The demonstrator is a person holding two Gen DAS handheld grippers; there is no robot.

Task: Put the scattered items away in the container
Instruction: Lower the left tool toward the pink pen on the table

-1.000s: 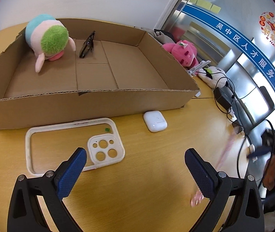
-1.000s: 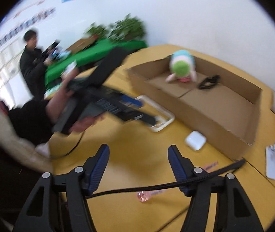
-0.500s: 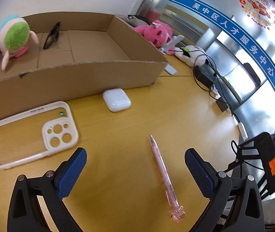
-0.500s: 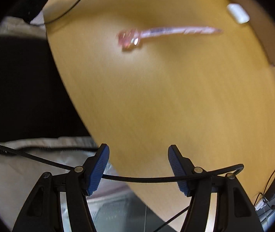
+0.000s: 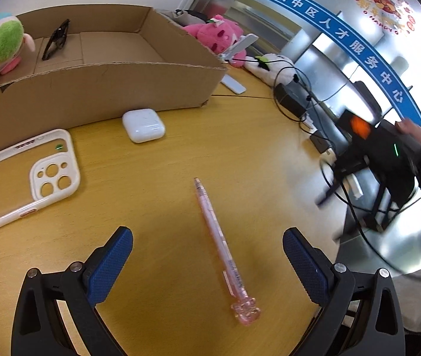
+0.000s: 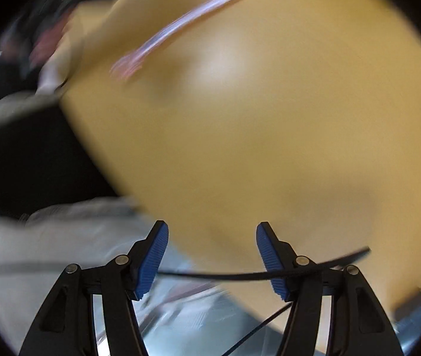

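A pink pen (image 5: 221,246) lies on the wooden table between the open fingers of my left gripper (image 5: 207,262), which is empty and just above it. A white earbud case (image 5: 143,124) and a white phone case (image 5: 26,175) lie in front of the cardboard box (image 5: 100,86). The box holds a green plush toy (image 5: 1,46) and black glasses (image 5: 56,38). My right gripper (image 6: 212,255) is open and empty over the table edge; the pen shows blurred in its view (image 6: 181,26).
Pink and white plush toys (image 5: 219,37), a white remote (image 5: 233,84) and black cables (image 5: 299,95) lie right of the box. The right hand with its gripper (image 5: 388,160) hangs beyond the table's right edge.
My left gripper moved right and closer to the pen, which now lies between its fingers. The right gripper swung down off the table's side; its view is blurred.
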